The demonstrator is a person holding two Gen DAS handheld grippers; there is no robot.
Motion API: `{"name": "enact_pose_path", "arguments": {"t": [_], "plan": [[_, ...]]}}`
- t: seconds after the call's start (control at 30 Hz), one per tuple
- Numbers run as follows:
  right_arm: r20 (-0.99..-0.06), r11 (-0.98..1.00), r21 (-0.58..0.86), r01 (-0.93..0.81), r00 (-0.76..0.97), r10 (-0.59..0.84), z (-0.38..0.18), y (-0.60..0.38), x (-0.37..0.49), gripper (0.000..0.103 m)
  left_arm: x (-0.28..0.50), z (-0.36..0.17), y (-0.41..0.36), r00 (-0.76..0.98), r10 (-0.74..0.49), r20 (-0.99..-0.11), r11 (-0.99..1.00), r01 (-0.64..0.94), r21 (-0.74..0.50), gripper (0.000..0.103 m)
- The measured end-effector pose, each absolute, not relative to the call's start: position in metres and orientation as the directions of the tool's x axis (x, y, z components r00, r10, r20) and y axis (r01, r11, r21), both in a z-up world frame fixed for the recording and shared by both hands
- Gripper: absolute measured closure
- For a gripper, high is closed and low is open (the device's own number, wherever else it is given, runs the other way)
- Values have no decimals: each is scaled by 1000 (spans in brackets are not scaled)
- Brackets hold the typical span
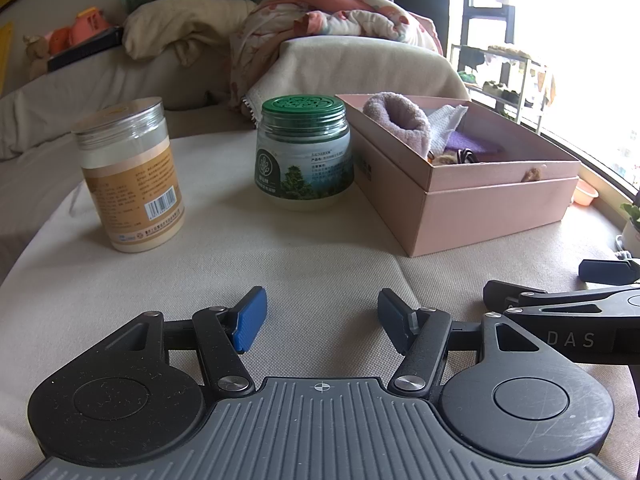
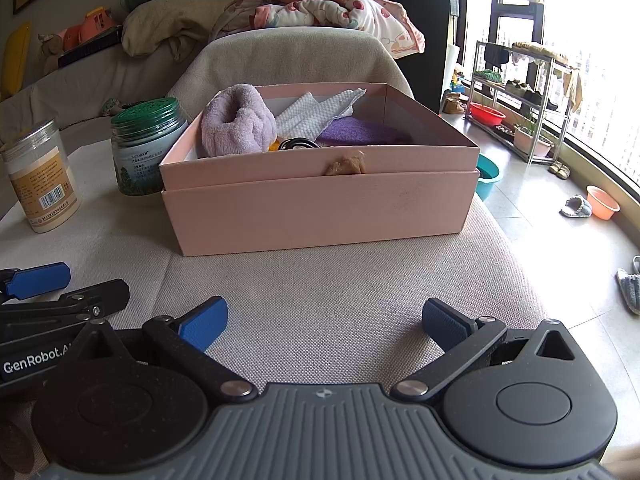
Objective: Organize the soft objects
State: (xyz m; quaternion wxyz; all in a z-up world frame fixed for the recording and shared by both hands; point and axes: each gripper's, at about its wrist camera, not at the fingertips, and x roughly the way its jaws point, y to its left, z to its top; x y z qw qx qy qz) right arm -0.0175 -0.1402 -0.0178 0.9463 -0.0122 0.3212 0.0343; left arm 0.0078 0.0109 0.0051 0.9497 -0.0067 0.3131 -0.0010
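Observation:
An open pink box (image 2: 320, 208) (image 1: 480, 208) stands on the beige cushion top. Inside lie a rolled lilac fluffy towel (image 2: 236, 124) (image 1: 400, 120), a white waffle cloth (image 2: 316, 110) (image 1: 448, 120), a purple pad (image 2: 360, 134) (image 1: 472, 144) and a black cord (image 2: 296, 144). A small tan fuzzy piece (image 2: 346, 166) (image 1: 532, 174) hangs over the box's front rim. My left gripper (image 1: 320, 316) is open and empty, low over the cushion, left of the box. My right gripper (image 2: 324, 326) is open and empty in front of the box.
A green-lidded jar (image 1: 304, 152) (image 2: 150, 144) and a tan-labelled canister (image 1: 132, 176) (image 2: 40, 176) stand left of the box. Pillows and a patterned blanket (image 1: 332, 8) pile behind. Right of the cushion the floor holds basins (image 2: 602, 202), slippers (image 2: 576, 206) and a shoe rack (image 2: 520, 80).

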Motion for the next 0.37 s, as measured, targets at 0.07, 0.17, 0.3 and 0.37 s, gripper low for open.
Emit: {"name": "enact_pose_path", "arguments": {"t": [0.07, 0.17, 0.3, 0.37], "plan": [[-609, 997, -1, -72, 791, 57, -18, -140, -17, 0, 8, 5, 11, 804, -8, -595, 1000, -2, -16, 36], [-609, 997, -1, -73, 791, 57, -18, -140, -18, 0, 8, 5, 11, 804, -9, -595, 1000, -2, -17, 36], [-609, 997, -1, -73, 791, 57, -18, -140, -17, 0, 8, 5, 11, 804, -8, -595, 1000, -2, -16, 36], [-609, 997, -1, -73, 791, 57, -18, -140, -17, 0, 8, 5, 11, 804, -9, -594, 1000, -2, -18, 36]]}}
